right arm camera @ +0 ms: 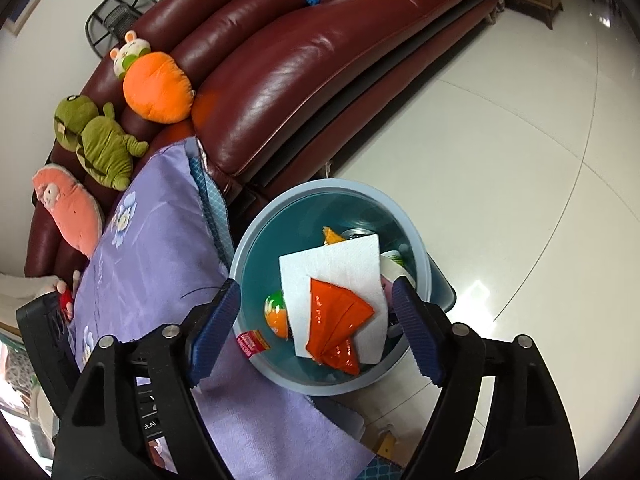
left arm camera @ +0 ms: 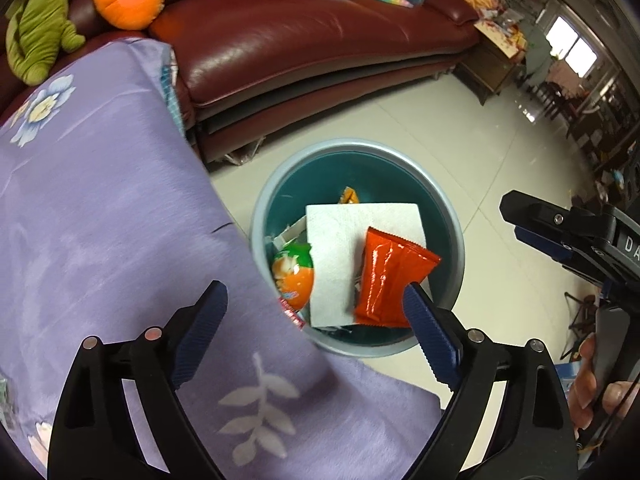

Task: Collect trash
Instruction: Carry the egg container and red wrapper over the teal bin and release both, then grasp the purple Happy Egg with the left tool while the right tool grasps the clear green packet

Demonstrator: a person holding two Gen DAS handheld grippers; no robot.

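Note:
A round blue trash bin (left arm camera: 452,216) stands on the floor beside the purple-covered surface; it also shows in the right wrist view (right arm camera: 256,232). Inside lie a white paper napkin (left arm camera: 340,248) (right arm camera: 332,276), a red-orange snack wrapper (left arm camera: 388,280) (right arm camera: 336,320) on top of it, and an orange-and-green round packet (left arm camera: 292,276) (right arm camera: 278,314). My left gripper (left arm camera: 316,328) is open and empty above the bin's near edge. My right gripper (right arm camera: 316,326) is open and empty above the bin; it shows in the left wrist view (left arm camera: 560,236) at right.
A purple floral cloth (left arm camera: 100,208) (right arm camera: 160,260) covers the surface left of the bin. A dark red leather sofa (left arm camera: 304,48) (right arm camera: 304,64) with plush toys (right arm camera: 160,84) stands behind. Pale tiled floor (right arm camera: 520,160) lies to the right. A small red wrapper (right arm camera: 252,342) hangs at the bin's rim.

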